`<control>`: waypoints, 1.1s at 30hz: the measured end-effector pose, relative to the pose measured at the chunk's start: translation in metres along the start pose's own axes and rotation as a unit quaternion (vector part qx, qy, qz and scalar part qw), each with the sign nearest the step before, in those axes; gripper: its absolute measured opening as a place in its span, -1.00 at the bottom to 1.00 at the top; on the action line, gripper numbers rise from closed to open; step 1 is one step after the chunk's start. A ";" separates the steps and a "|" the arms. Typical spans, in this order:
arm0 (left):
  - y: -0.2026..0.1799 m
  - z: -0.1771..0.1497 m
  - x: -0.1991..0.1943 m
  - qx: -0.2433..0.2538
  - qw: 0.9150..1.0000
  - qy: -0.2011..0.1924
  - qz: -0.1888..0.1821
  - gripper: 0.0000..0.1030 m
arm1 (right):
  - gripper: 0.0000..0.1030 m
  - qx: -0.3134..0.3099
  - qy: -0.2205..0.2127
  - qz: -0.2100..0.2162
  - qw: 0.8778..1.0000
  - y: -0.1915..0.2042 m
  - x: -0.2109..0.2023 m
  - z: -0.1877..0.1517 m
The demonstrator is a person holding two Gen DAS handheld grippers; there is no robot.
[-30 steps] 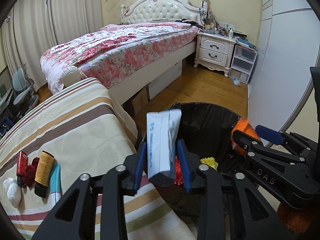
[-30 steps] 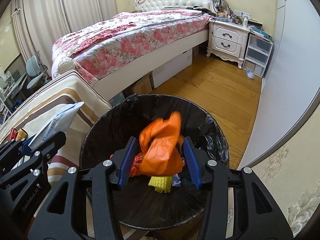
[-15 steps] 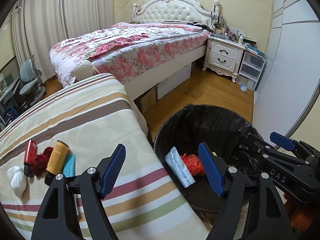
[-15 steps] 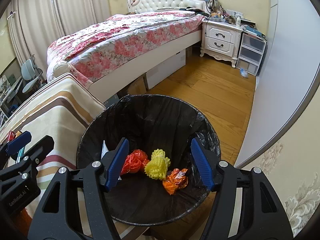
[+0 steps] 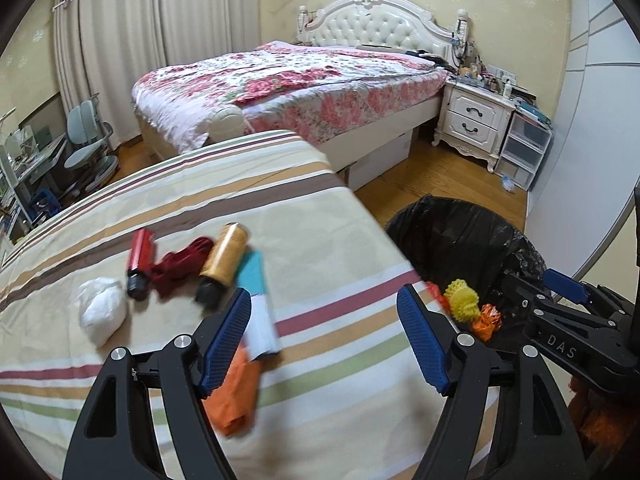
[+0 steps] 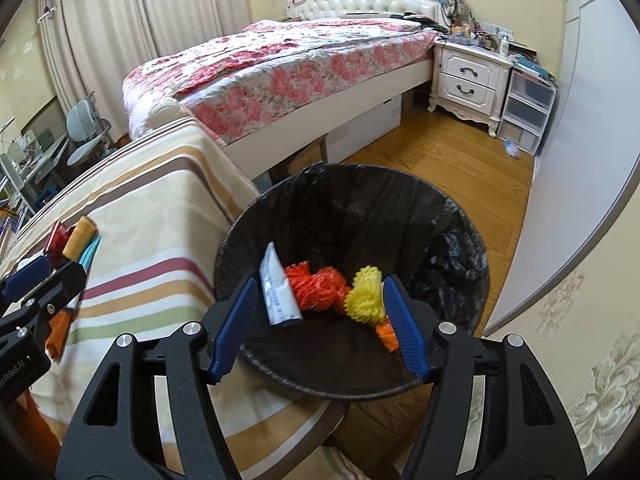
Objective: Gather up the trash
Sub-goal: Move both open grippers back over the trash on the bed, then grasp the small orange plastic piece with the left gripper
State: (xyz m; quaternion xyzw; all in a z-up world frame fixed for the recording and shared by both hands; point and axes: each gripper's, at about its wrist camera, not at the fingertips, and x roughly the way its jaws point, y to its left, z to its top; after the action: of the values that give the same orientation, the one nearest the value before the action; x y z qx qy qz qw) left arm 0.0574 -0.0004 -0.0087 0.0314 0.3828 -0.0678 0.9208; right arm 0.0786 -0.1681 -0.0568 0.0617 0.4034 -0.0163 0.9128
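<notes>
Left gripper (image 5: pixel 324 336) spread wide, holding nothing, poised over the striped table (image 5: pixel 320 248). On that table: a teal-and-white packet (image 5: pixel 256 304) just beside the left finger, an orange bag (image 5: pixel 236 396) under that finger near the front edge, a gold bottle (image 5: pixel 224 264) touching the packet, a red cloth (image 5: pixel 180 264) between the gold bottle and a red bottle (image 5: pixel 140 262), a white wad (image 5: pixel 100 308) further left. Right gripper (image 6: pixel 318 322) also wide apart and empty, poised over the black-lined bin (image 6: pixel 460 248) standing against the table's right edge. Inside the bin: a white packet (image 6: pixel 276 288) leaning on the left wall, an orange-red net (image 6: pixel 316 286) beside it, a yellow net (image 6: pixel 364 292) next along, an orange scrap (image 6: pixel 388 334) partly hidden behind the right finger. Floral bed (image 5: pixel 304 84) and white nightstand (image 5: pixel 472 120) well behind.
</notes>
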 end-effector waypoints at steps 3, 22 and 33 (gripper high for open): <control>0.017 -0.011 -0.008 -0.012 1.000 0.003 0.011 0.42 | 0.24 -0.006 0.005 0.009 1.000 0.011 -0.003 -0.007; 0.061 -0.045 0.003 -0.041 0.998 0.048 0.016 0.29 | 0.24 -0.043 0.016 0.034 0.998 0.059 -0.010 -0.024; 0.065 -0.051 -0.001 -0.031 0.999 0.045 0.004 -0.36 | 0.24 -0.054 0.018 0.046 0.997 0.073 -0.008 -0.023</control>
State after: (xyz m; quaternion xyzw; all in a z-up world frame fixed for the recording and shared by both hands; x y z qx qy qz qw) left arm 0.0303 0.0696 -0.0435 0.0070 0.4252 -0.0506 0.9036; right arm 0.0622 -0.0928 -0.0596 0.0307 0.4166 0.0488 0.9073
